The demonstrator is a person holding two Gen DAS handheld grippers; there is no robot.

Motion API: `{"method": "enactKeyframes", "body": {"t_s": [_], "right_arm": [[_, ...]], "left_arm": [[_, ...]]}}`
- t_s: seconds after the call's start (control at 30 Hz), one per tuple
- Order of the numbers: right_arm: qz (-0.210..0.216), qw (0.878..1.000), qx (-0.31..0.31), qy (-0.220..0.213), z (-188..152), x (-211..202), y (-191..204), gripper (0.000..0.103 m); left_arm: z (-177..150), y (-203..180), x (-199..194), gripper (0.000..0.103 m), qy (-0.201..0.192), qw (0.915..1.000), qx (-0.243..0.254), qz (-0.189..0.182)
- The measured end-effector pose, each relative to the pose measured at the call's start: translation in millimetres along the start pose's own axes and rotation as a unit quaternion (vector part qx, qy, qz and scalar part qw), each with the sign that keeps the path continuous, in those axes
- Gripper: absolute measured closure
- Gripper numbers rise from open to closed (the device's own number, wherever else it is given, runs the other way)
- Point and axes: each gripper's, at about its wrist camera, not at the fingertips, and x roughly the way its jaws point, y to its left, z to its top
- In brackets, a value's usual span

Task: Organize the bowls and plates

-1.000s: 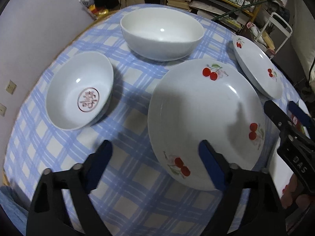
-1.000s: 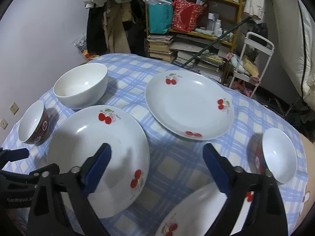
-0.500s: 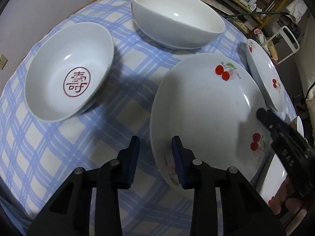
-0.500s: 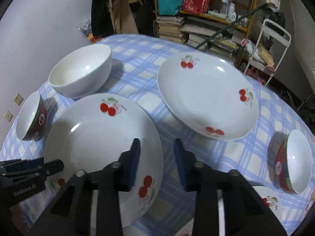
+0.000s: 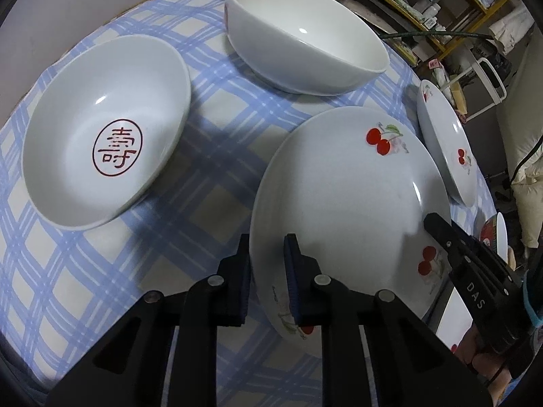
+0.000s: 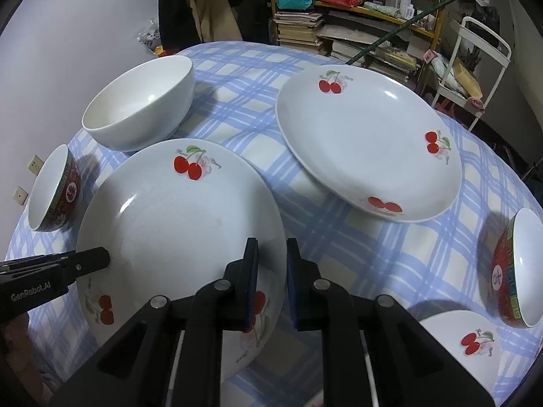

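The cherry plate (image 5: 346,203) lay on the worktop (image 5: 210,156), which was covered in a blue checked cloth, nearest the two grippers. The left gripper (image 5: 268,271) straddled the plate's rim on one side, one pad under the edge and the other over the plate's face; its fingers (image 5: 292,278) were closing on that rim. On the opposite side of the plate, the right gripper (image 6: 272,278) did likewise, with its fingers (image 6: 251,281) closing across the rim, one inside and one outside. Whether the pads already pressed the china could not be told for sure in either view.

Beyond the cherry plate, farther from the grippers, stood a plain white bowl (image 6: 142,101). Beside the plate, on the left gripper's side, sat a red-walled bowl (image 5: 101,129) with a red character stamped in its bottom. On the right gripper's side lay a second cherry plate (image 6: 366,142), close by but apart from the first. Past that one stood another red bowl (image 6: 519,271), and a third cherry plate (image 6: 465,342) showed partly at the near edge.
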Motion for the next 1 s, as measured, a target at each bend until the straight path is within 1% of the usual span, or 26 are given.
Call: {"method": "enactKeyframes", "body": {"t_s": [0.07,0.2,0.3,0.37,0.47,0.6,0.73,0.87,1.0], "right_arm": [[-0.002,1.0,-0.004,0.003,-0.7,-2.6,2.1,0.087],[-0.018,0.999,-0.027,0.006,-3.9,-3.3,10.5,0.087],[-0.013,1.0,-0.016,0.017,-6.8,-5.8,8.4,0.086],[-0.011,1.0,-0.014,0.02,-9.9,-8.7,8.8,0.086],[-0.006,1.0,-0.006,0.02,-17.0,-17.8,10.8,0.087],[0.003,1.0,0.001,0.021,-30.6,-28.6,15.8,0.087],[0.014,1.0,0.018,0.006,-45.7,-45.5,22.4,0.087],[0.002,1.0,0.024,-0.003,-56.2,-59.1,26.0,0.087],[0.008,0.999,0.043,0.007,-71.3,-60.9,19.4,0.088]], "left_arm": [[-0.2,0.4,0.0,0.084,-0.001,1.0,-0.002,0.004],[-3.8,-8.4,-2.4,0.083,-0.01,0.999,0.034,0.029],[-9.5,-12.0,-6.5,0.083,-0.01,0.9977,0.054,0.039],[-15.2,-10.6,-9.6,0.083,-0.002,0.9977,0.056,0.039],[-27.2,-8.3,-15.5,0.081,0.023,0.9972,0.064,0.029],[-41.4,-1.2,-26.6,0.081,0.028,0.9974,0.059,0.029],[-51.0,2.9,-35.7,0.081,0.029,0.9971,0.061,0.036],[-62.2,6.3,-41.0,0.081,0.048,0.9957,0.077,0.021],[-74.1,4.0,-37.7,0.08,0.06,0.9937,0.089,0.032]]}}
